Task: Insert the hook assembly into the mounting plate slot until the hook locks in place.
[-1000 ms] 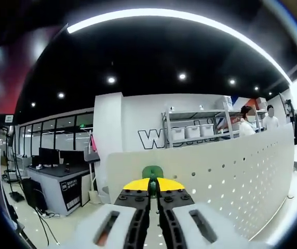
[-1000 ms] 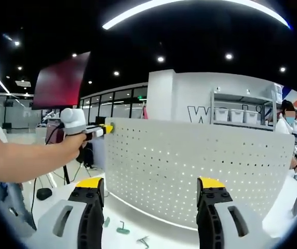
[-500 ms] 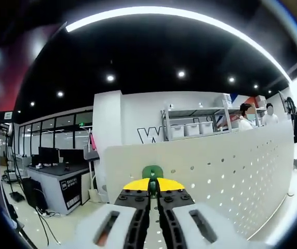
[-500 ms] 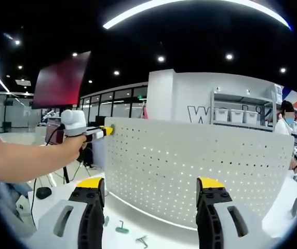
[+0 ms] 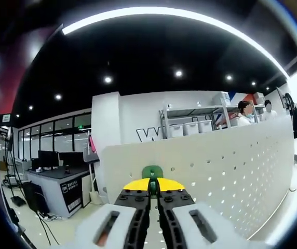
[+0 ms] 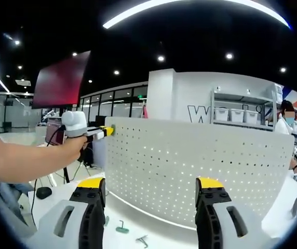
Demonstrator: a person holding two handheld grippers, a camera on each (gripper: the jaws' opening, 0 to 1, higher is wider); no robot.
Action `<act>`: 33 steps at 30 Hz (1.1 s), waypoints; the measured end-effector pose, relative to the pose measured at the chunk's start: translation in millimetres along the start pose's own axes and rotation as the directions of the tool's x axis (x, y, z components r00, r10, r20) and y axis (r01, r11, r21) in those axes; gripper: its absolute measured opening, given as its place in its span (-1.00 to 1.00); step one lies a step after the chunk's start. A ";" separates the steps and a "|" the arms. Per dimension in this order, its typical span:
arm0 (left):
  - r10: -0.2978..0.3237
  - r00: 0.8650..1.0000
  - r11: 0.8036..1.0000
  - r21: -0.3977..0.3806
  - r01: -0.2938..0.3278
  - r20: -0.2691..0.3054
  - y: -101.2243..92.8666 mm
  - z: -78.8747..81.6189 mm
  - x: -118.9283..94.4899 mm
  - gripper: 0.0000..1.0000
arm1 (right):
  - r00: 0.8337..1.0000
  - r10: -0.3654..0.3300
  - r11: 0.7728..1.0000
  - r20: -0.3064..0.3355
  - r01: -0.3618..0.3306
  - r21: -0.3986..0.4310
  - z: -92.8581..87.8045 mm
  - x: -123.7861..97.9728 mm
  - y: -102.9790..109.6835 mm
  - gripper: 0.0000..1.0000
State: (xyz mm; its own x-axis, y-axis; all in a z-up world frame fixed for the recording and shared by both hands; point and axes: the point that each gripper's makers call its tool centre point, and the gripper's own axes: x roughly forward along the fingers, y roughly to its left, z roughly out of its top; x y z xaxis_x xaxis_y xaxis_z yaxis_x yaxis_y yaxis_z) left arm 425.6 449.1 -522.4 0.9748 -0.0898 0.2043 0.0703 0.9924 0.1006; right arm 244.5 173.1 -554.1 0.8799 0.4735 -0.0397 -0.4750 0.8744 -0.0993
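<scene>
A white perforated mounting plate (image 6: pixel 200 166) stands upright on the table. In the left gripper view my left gripper (image 5: pixel 153 185) is shut on a green hook (image 5: pixel 151 173), whose tip rests against the plate (image 5: pixel 221 171) close to its top left corner. In the right gripper view that same left gripper (image 6: pixel 108 129) is held in a person's hand at the plate's upper left edge. My right gripper (image 6: pixel 149 188) hangs open in front of the plate's lower middle, nothing between its jaws. Loose green hooks (image 6: pixel 121 226) lie on the table at the plate's foot.
The white table (image 6: pixel 50 199) runs left of the plate. A person's forearm (image 6: pixel 24 158) crosses the left of the right gripper view. Behind the plate are shelves with bins (image 6: pixel 237 115) and people (image 6: pixel 286 124) at the right. Desks with monitors (image 5: pixel 55 161) stand at the far left.
The left gripper view has shifted slightly, with the plate's top edge now a little higher. The hook stays pinched against the plate. The right gripper has not moved.
</scene>
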 end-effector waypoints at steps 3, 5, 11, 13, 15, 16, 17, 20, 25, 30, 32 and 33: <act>0.000 1.000 1.000 0.001 0.000 0.004 0.1 -2.5 -2.1 -0.92 | 1.000 -0.004 1.000 0.000 0.004 -0.002 1.0 -0.9 -2.0 0.43; 0.005 1.000 1.000 -0.005 -0.005 0.011 0.1 -0.8 -2.2 -0.92 | 1.000 -0.009 1.000 0.001 0.009 -0.005 1.5 -2.5 -3.9 0.42; 0.003 1.000 1.000 0.023 -0.003 0.014 -1.4 -2.7 -2.9 -0.92 | 1.000 -0.016 1.000 -0.004 0.016 -0.003 -0.4 -2.5 -6.0 0.42; 0.002 1.000 1.000 0.027 -0.002 0.012 -1.7 -3.7 -4.1 -0.92 | 1.000 -0.014 1.000 -0.003 0.014 -0.004 -0.4 -1.6 -4.8 0.42; 0.001 1.000 1.000 0.021 -0.001 0.014 -1.6 -5.9 -6.1 -0.92 | 1.000 -0.009 1.000 -0.005 0.009 -0.005 -1.1 -0.1 -2.9 0.42; 0.001 1.000 1.000 0.026 -0.001 0.011 -1.9 -6.1 -5.1 -0.92 | 1.000 -0.007 1.000 -0.006 0.007 -0.005 -1.3 0.3 -2.2 0.42; 0.001 1.000 0.999 0.034 -0.001 0.009 -2.1 -6.2 -4.6 -0.92 | 1.000 -0.005 1.000 -0.005 0.005 -0.005 -1.2 0.5 -1.3 0.42; -0.001 1.000 0.999 0.037 0.001 0.006 -2.3 -6.2 -3.6 -0.92 | 1.000 -0.001 1.000 -0.008 0.001 -0.008 -1.6 0.5 -0.1 0.42; -0.005 1.000 1.000 0.029 0.005 -0.004 -2.6 -5.3 -3.1 -0.92 | 1.000 -0.003 1.000 -0.006 0.003 -0.008 -0.5 -0.2 -0.7 0.42; -0.014 1.000 1.000 0.006 0.014 -0.014 -2.1 -4.1 -2.4 -0.84 | 1.000 0.002 1.000 -0.005 -0.002 -0.008 0.0 0.0 1.5 0.42; -0.009 1.000 1.000 -0.001 0.009 -0.016 -1.0 -3.2 -2.4 -0.73 | 1.000 0.005 1.000 -0.004 -0.005 -0.009 0.0 0.3 2.5 0.42; -0.011 1.000 1.000 -0.001 0.011 -0.019 -1.3 -3.2 -2.4 -0.71 | 1.000 0.007 1.000 -0.003 -0.007 -0.009 0.2 0.4 3.1 0.42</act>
State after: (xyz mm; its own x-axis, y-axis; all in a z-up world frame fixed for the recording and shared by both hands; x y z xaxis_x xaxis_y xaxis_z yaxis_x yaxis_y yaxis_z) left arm 423.8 448.2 -526.2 0.9778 -0.0990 0.1847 0.0811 0.9914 0.1022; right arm 243.4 176.0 -554.2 0.8768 0.4788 -0.0437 -0.4806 0.8703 -0.1077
